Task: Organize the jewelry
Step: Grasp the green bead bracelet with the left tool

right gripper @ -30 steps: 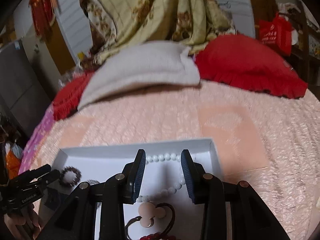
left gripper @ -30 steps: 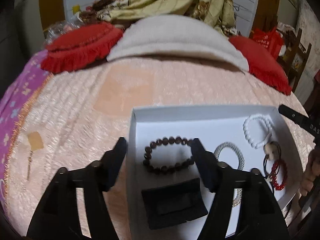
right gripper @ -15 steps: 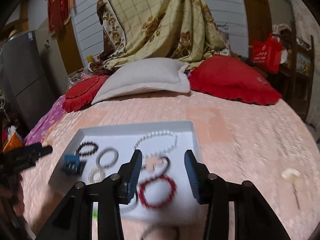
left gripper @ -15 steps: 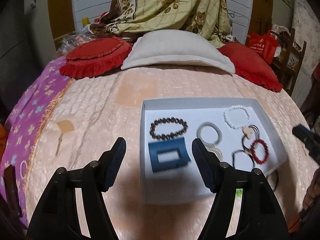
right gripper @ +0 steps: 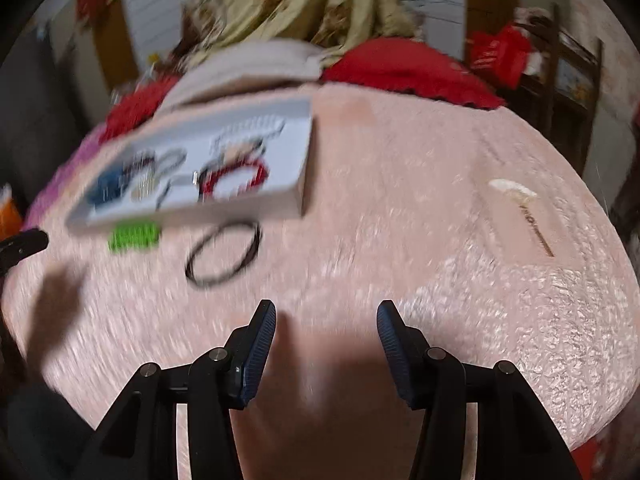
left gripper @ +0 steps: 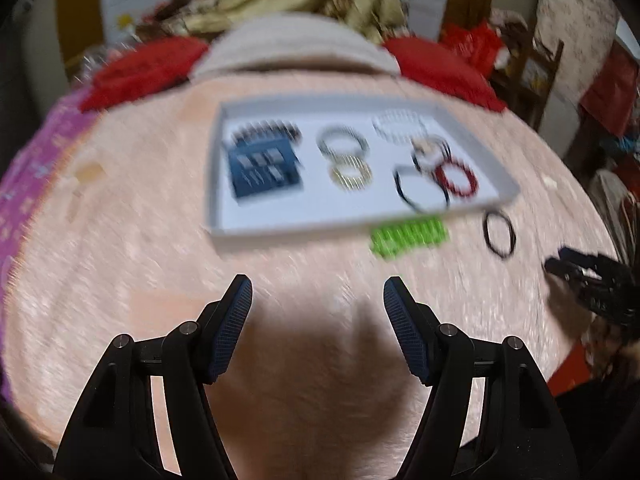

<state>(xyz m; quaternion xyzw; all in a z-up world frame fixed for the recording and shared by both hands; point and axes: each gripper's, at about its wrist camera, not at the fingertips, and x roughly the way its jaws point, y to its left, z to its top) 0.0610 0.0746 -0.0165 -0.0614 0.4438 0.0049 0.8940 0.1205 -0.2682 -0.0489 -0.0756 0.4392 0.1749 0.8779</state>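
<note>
Both views are smeared by motion, so fine detail is uncertain. The left gripper point(left gripper: 318, 300) hangs above the near part of the bed point(left gripper: 120, 264) with its fingers point(left gripper: 234, 324) spread wide and nothing between them.

Beyond it the white tray point(left gripper: 280, 232) lies toward the far half of the bed, in front of the pillows. Along the tray's left edge sit a dark bead bracelet point(left gripper: 266, 130) and a blue holder point(left gripper: 262, 168) just in front of it. Near the middle lie a grey ring-shaped bracelet point(left gripper: 342, 142) and a gold one point(left gripper: 351, 174). Toward the right edge are a white bead bracelet point(left gripper: 398, 126), a black cord loop point(left gripper: 420, 194) and a red bead bracelet point(left gripper: 456, 178).

Two pieces appear to lie outside the tray: a bright green item point(left gripper: 408, 236) just beside the tray's near edge, and a black hair-tie loop point(right gripper: 224, 254) off its near right corner. The right gripper point(right gripper: 326, 336) is also released and empty, with the loop ahead of it and to its left.

The step in hand is likely gathering these leftovers. The loop is thin and lies flat on the soft cover, so the right fingers point(right gripper: 260, 354) should come down steeply, straddle one strand, press slightly into the fabric and close fully before lifting. Then set it in a bare part of the tray, apart from the red beads, so that nothing tangles. The left gripper is better placed for the green item.
</note>
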